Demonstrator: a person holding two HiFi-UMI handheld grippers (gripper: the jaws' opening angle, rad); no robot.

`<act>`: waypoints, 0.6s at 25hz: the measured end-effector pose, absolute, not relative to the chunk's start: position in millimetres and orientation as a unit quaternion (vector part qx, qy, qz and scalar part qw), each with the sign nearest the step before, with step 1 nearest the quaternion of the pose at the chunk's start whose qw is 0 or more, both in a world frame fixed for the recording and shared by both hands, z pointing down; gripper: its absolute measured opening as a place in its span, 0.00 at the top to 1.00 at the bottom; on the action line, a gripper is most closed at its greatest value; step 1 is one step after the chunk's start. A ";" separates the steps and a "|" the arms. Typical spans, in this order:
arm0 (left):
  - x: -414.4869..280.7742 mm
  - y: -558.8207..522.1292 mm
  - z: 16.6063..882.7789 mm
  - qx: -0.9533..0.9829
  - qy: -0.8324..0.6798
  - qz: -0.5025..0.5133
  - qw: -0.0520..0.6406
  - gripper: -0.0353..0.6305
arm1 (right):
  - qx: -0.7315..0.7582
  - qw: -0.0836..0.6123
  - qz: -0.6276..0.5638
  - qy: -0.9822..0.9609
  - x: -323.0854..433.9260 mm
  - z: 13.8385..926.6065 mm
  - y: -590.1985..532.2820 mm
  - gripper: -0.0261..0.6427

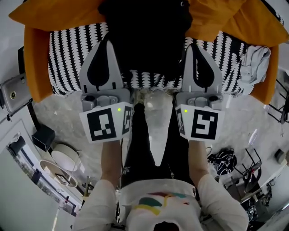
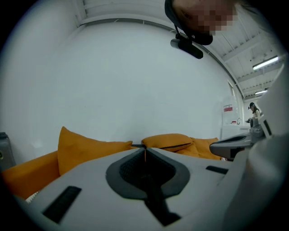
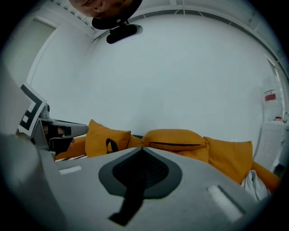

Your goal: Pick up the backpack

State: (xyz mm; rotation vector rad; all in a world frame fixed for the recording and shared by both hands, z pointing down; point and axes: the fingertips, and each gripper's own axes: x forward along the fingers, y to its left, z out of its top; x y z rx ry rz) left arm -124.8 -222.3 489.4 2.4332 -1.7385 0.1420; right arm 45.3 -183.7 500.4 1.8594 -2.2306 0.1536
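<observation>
**Item under task.** The backpack point(image 1: 144, 36) is black and lies on the middle of the sofa point(image 1: 67, 54) seat. It reaches from the orange cushions point(image 1: 49, 13) at the back almost to the seat's front edge. We judge it to be soft fabric that will sag and fold when lifted. Its weight depends on its contents, which we cannot assess. The cloth should not be slippery, and nothing suggests it is fragile. The best hold is a top handle or shoulder strap, since a pinch of loose body fabric could slide out. The head view shows the pack only as a dark mass, so we cannot locate a handle there. In the right gripper view a black loop point(image 3: 110, 145) stands against a cushion. We cannot confirm that it belongs to the pack.

**Tools.** The left tool point(image 1: 107, 43) is clenched with nothing between its jaws. The right tool point(image 1: 192, 46) is likewise clenched and empty. Both must be released before any grasp.

**Pose.** Both forearms extend forward side by side, in white sleeves. The tools point at the sofa, close to level and tipped slightly down. One sits at each flank of the pack, above the seat's front edge. Beyond their tips, both gripper views show only cushions and wall, so we judge neither tool is touching the pack.
</observation>
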 end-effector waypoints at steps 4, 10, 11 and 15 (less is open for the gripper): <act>-126.4 -210.6 516.3 0.809 -0.578 0.057 0.096 0.92 | 0.632 0.130 0.070 -0.761 43.1 525.4 -171.6 0.95; -132.3 -211.3 535.4 0.808 -0.575 0.065 0.111 0.92 | 0.629 0.131 0.089 -0.761 41.5 540.6 -172.8 0.95; -134.0 -213.4 537.8 0.807 -0.575 0.062 0.114 0.92 | 0.629 0.132 0.094 -0.760 42.7 542.8 -175.0 0.93; -149.8 -227.2 560.8 0.802 -0.578 0.064 0.135 0.86 | 0.630 0.131 0.121 -0.755 46.6 556.8 -186.3 0.79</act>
